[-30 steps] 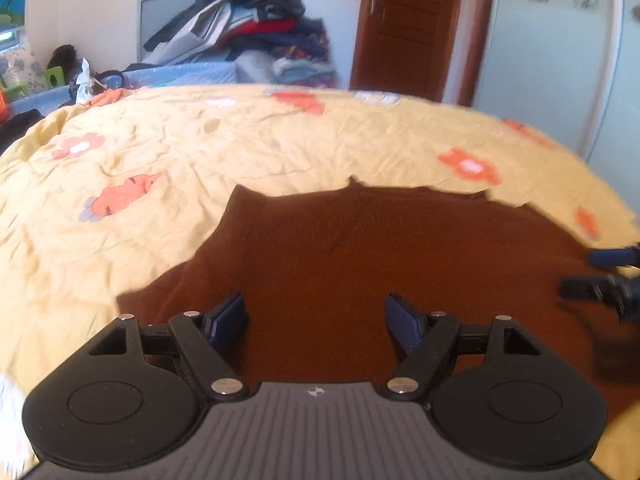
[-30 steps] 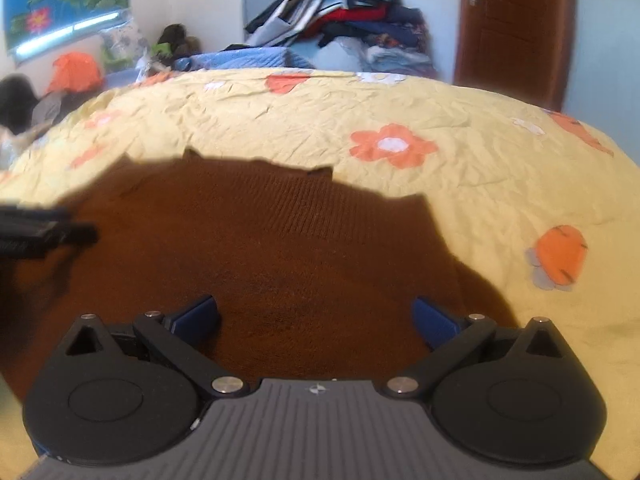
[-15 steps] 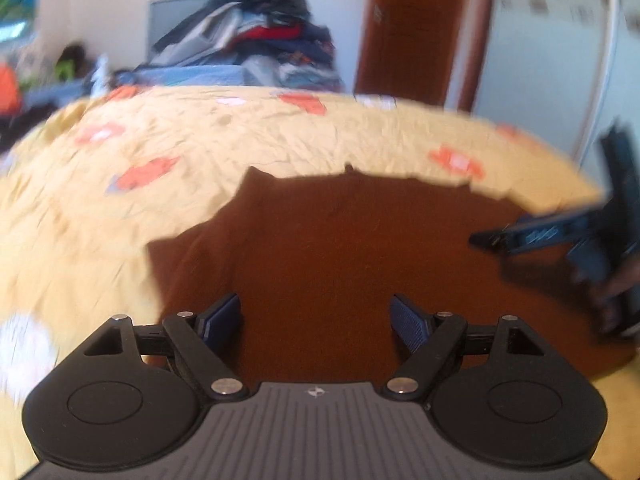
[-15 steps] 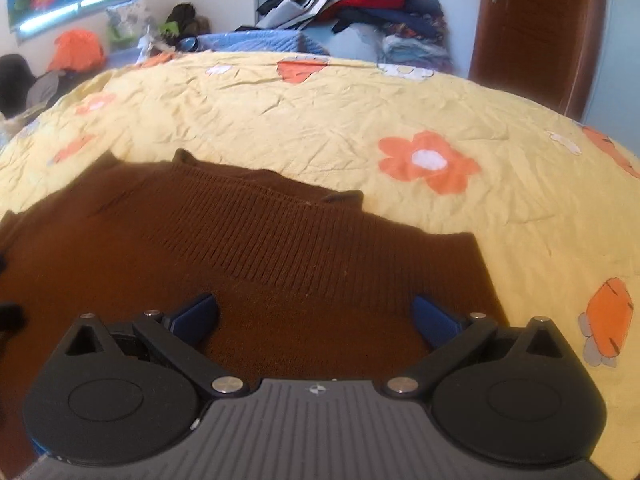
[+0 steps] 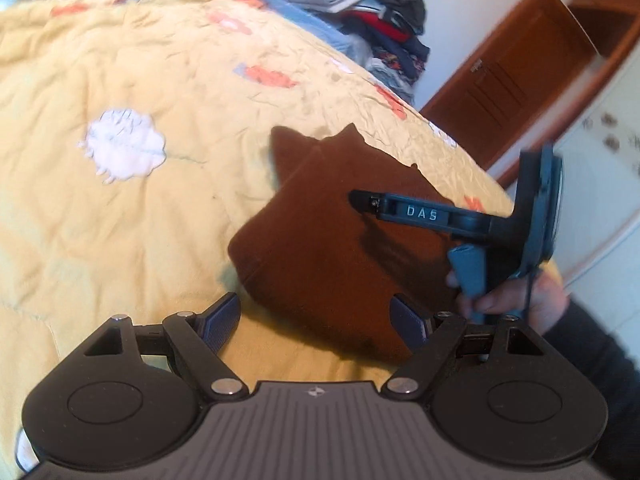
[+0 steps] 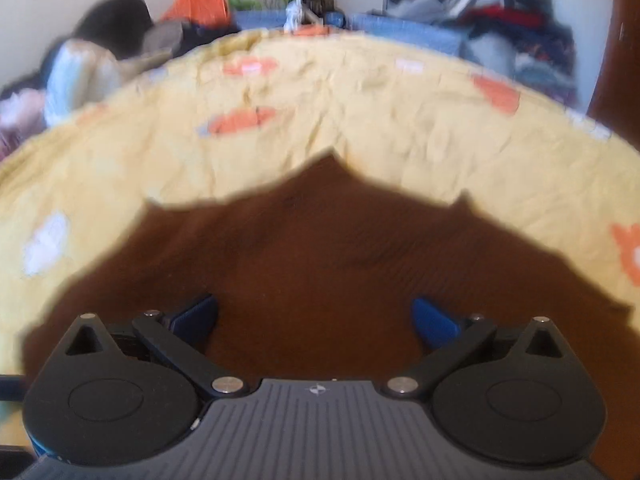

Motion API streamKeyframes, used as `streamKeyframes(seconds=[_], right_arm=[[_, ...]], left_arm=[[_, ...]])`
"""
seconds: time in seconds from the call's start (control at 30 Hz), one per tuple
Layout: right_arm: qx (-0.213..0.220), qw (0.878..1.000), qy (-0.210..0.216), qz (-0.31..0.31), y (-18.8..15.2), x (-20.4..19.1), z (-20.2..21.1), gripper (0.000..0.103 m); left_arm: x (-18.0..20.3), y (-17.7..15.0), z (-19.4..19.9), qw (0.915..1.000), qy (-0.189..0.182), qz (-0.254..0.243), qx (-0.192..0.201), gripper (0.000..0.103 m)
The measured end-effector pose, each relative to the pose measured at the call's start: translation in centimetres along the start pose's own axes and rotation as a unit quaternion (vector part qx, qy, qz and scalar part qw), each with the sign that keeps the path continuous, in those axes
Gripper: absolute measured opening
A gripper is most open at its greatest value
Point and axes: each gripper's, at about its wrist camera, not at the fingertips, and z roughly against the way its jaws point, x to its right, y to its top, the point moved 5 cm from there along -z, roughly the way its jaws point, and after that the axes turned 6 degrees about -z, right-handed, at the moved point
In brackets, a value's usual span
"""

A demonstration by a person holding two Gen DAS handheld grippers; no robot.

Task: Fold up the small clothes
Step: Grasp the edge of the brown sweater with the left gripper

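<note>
A small brown knit garment (image 5: 332, 240) lies flat on the yellow flowered bedspread (image 5: 120, 208). In the left wrist view my left gripper (image 5: 316, 318) is open and empty, just before the garment's near edge. The other gripper shows there from the side (image 5: 420, 212), held by a hand above the garment's right part. In the right wrist view my right gripper (image 6: 316, 318) is open and empty, low over the brown garment (image 6: 340, 252), which fills the lower part of the view.
A pile of clothes (image 5: 376, 28) is stacked beyond the bed's far side, also in the right wrist view (image 6: 500, 20). A brown wooden door (image 5: 508, 76) stands at the right. More clothes and bags (image 6: 132, 40) lie at the bed's far left.
Both views have swung: the left gripper has tilted and pulled back to the garment's left near edge, and the right gripper has turned left over the garment. Both stayed open.
</note>
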Motion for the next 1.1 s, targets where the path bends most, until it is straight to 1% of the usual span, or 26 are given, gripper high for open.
streamKeyframes(seconds=[0.03,0.07,0.13,0.2,0.27,0.37,0.43,0.5,0.53,0.57,0.63,0.67,0.7,0.73,0.8,0.87,0.93,0.97,1.0,1.03,1.07,1.1], right_arm=[[0.002,1.0,0.007,-0.007,0.1,0.2,0.0,0.103],[-0.007,1.0,0.01,-0.021,0.4,0.5,0.3,0.103],[-0.019,0.998,0.004,-0.058,0.8,1.1,1.8,0.102],[0.008,0.997,0.022,-0.078,0.3,1.8,4.2,0.103],[0.026,0.996,0.01,-0.083,-0.6,2.9,6.3,0.103],[0.029,0.995,-0.02,-0.092,-3.0,5.0,8.9,0.103],[0.024,0.994,-0.041,-0.102,-4.5,6.5,9.7,0.103],[0.015,0.992,-0.05,-0.116,-6.0,7.8,9.6,0.103],[0.022,0.992,-0.046,-0.118,-6.6,8.1,9.3,0.103],[0.043,0.992,-0.042,-0.107,-7.2,8.0,9.4,0.103],[0.068,0.993,-0.053,-0.077,-8.1,7.3,9.4,0.103],[0.073,0.993,-0.064,-0.063,-8.4,6.8,9.3,0.103],[0.071,0.993,-0.069,-0.057,-8.3,6.5,9.2,0.103],[0.072,0.993,-0.07,-0.062,-8.2,6.6,9.2,0.103],[0.076,0.993,-0.061,-0.071,-8.1,6.9,9.3,0.103],[0.082,0.992,-0.051,-0.082,-8.1,7.3,9.5,0.103],[0.085,0.991,-0.046,-0.087,-8.2,7.4,9.6,0.103],[0.086,0.991,-0.045,-0.088,-8.2,7.4,9.7,0.103],[0.087,0.991,-0.045,-0.088,-8.2,7.4,9.7,0.103],[0.087,0.991,-0.044,-0.088,-8.2,7.4,9.7,0.103],[0.087,0.991,-0.045,-0.088,-8.2,7.4,9.7,0.103],[0.087,0.991,-0.045,-0.088,-8.2,7.4,9.7,0.103]], left_arm=[[-0.2,0.0,0.0,0.9997,-0.015,0.02,-0.004,0.082],[-0.6,-0.1,0.0,0.9986,-0.029,0.043,-0.006,0.082],[-1.3,-0.1,-0.2,0.9942,-0.06,0.089,-0.01,0.082],[-1.9,0.1,-0.5,0.9904,-0.072,0.118,-0.005,0.082],[-2.3,0.2,-0.7,0.986,-0.081,0.146,-0.001,0.082],[-2.9,0.7,-1.2,0.9815,-0.084,0.172,0.005,0.081],[-2.5,0.9,-1.4,0.9821,-0.072,0.174,0.007,0.081],[-2.1,0.9,-1.4,0.9828,-0.06,0.174,0.007,0.081],[-2.0,0.8,-1.2,0.9829,-0.053,0.176,0.008,0.081],[-2.1,0.6,-1.0,0.9815,-0.05,0.185,0.008,0.081],[-2.4,-0.1,-0.4,0.9743,-0.052,0.219,0.009,0.082],[-2.6,-0.5,-0.2,0.9708,-0.057,0.233,0.009,0.082],[-2.6,-0.7,-0.3,0.97,-0.062,0.235,0.01,0.082],[-2.6,-0.5,-0.4,0.9714,-0.059,0.229,0.013,0.082],[-2.2,0.1,-0.9,0.9754,-0.043,0.215,0.023,0.082],[-1.5,0.8,-1.6,0.9811,-0.017,0.188,0.042,0.082],[-0.6,1.4,-2.3,0.9868,0.017,0.15,0.058,0.08],[-0.2,1.6,-2.7,0.989,0.042,0.128,0.06,0.068],[0.3,1.7,-3.0,0.9904,0.067,0.106,0.057,0.046],[0.6,1.8,-3.3,0.9908,0.086,0.088,0.056,0.04],[0.7,1.7,-3.2,0.9904,0.098,0.078,0.058,0.036],[0.8,1.7,-3.3,0.9904,0.1,0.075,0.059,0.035]])
